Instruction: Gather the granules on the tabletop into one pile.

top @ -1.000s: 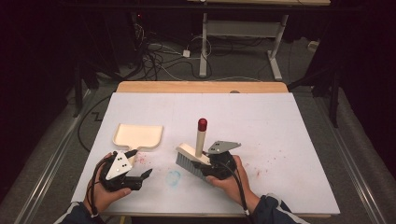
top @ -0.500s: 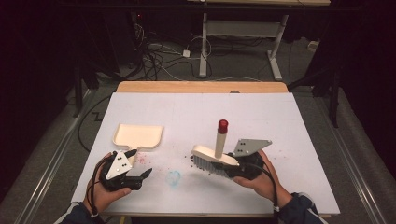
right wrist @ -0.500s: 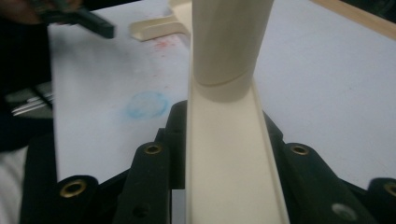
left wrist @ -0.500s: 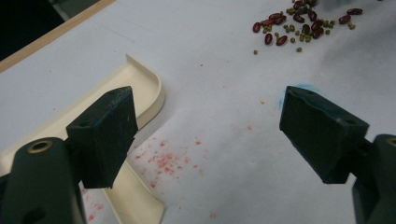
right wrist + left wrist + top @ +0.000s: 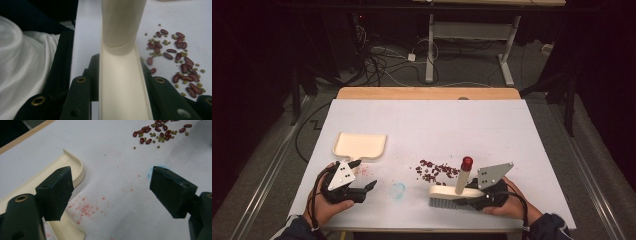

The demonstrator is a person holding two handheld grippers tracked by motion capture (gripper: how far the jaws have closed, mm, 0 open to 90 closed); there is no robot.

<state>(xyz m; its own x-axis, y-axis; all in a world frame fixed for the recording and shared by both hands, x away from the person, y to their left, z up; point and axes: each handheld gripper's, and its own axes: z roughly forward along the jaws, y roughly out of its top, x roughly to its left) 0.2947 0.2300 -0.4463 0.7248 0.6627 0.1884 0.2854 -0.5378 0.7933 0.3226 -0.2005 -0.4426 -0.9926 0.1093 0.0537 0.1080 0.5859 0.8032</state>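
Beans (image 5: 435, 170) are still loose on the desk (image 5: 512, 135), a small scatter of red ones and little green ones near the middle, so I'd say the sweeping has barely started. None are in the dustpan (image 5: 360, 145) as far as I can see; it lies empty toward the left, well apart from the pile. What's left looks like pretty much everything: push the pile leftward, get the pan in front of it, brush it in.

Right tongs (image 5: 482, 197) are clamped on the brush (image 5: 452, 196) at the near edge, just right of the beans. In the right gripper view the cream brush back (image 5: 122, 85) runs straight up between the jaws, with the handle rising from it. Bristles sit low against the desk, red-capped handle sticking up, hand lying flat and pointing left.

Left tongs (image 5: 364, 175) are wide apart with nothing between them. In the left gripper view the pan's rim (image 5: 77, 167) sits just beside one jaw. That hand rests near the front-left, tips aimed right toward the pile, not gripping the pan yet.
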